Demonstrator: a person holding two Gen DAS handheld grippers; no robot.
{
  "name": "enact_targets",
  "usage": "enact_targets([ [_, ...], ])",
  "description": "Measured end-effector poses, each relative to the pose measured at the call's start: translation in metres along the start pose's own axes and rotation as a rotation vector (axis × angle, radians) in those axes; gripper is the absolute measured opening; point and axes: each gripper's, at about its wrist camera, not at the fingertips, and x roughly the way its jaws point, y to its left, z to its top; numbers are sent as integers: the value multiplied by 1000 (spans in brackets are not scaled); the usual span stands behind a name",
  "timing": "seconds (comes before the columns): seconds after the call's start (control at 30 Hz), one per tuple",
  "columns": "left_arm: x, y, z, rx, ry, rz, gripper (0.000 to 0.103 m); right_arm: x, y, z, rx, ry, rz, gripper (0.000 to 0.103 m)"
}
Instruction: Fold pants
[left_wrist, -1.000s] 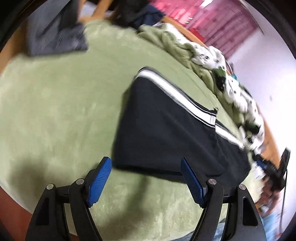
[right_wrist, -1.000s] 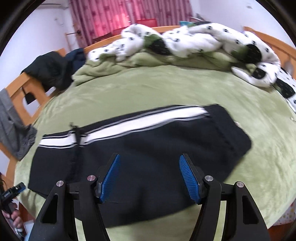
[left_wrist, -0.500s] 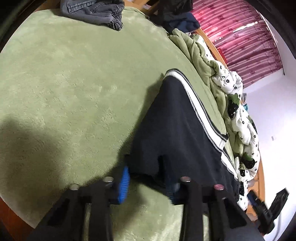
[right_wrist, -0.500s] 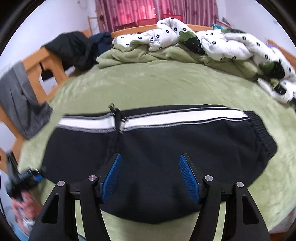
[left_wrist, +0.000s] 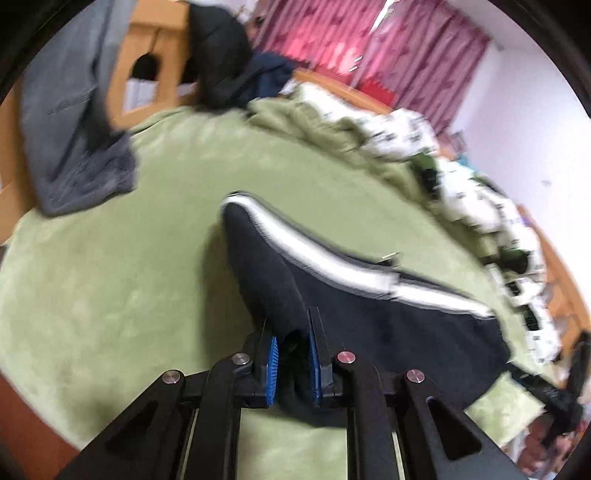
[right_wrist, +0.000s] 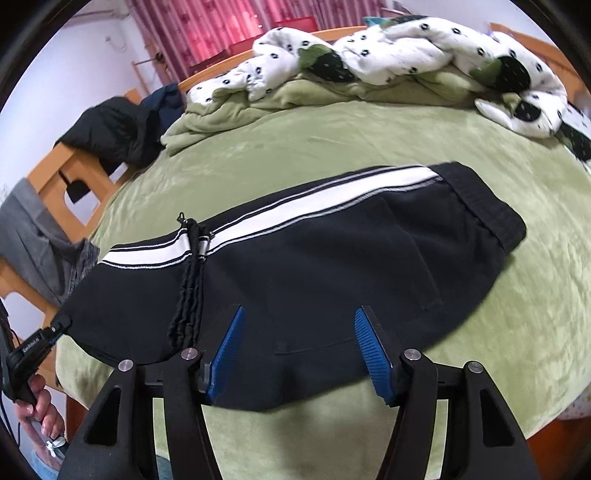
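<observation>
Black pants (right_wrist: 314, 266) with a white side stripe lie folded lengthwise on the green blanket (right_wrist: 369, 140). In the left wrist view my left gripper (left_wrist: 293, 360) is shut on the near left corner of the pants (left_wrist: 369, 325) and lifts that edge off the blanket. In the right wrist view my right gripper (right_wrist: 297, 352) is open, its blue pads over the near edge of the pants, with cloth between and under the fingers. The left gripper also shows at the far left of the right wrist view (right_wrist: 37, 345), at the pants' left end.
A grey garment (left_wrist: 74, 147) hangs over the wooden bed frame (left_wrist: 144, 77) at the left. Dark clothes (right_wrist: 114, 133) and a white spotted duvet (right_wrist: 388, 55) are heaped at the back. The bed's near edge is just below my grippers.
My left gripper has closed on the pants' near left corner and raised it. My right gripper has come down closer to the near edge of the pants and stays open.
</observation>
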Motion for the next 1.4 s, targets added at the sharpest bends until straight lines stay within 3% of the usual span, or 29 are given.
enact_targets([
  [0.13, 1, -42, 1, 74, -20, -11, 13, -10, -20, -4, 63, -12, 35, 61],
  [0.33, 8, -94, -13, 160, 0, -51, 13, -38, -32, -13, 51, -86, 0, 61],
  [0.5, 21, -136, -32, 209, 47, -142, 13, -49, -50, -18, 41, -96, -28, 61],
  [0.8, 59, -191, -67, 322, 176, -251, 13, -55, -82, -25, 127, -80, -27, 61],
  [0.97, 87, -205, -90, 293, 269, -330, 13, -54, -81, -25, 101, -71, -49, 61],
  [1.2, 119, -221, -120, 327, 389, -367, 15, -42, -91, -25, 127, -16, -47, 61],
  [1.3, 115, -218, -113, 337, 421, -413, 27, -36, -87, -21, 133, -11, -10, 61],
  [1.37, 105, -214, -109, 340, 459, -502, 45, -34, -81, -18, 120, -17, 25, 61],
  [1.4, 93, -209, -106, 350, 446, -515, 49, -33, -77, -16, 105, -26, 39, 61],
])
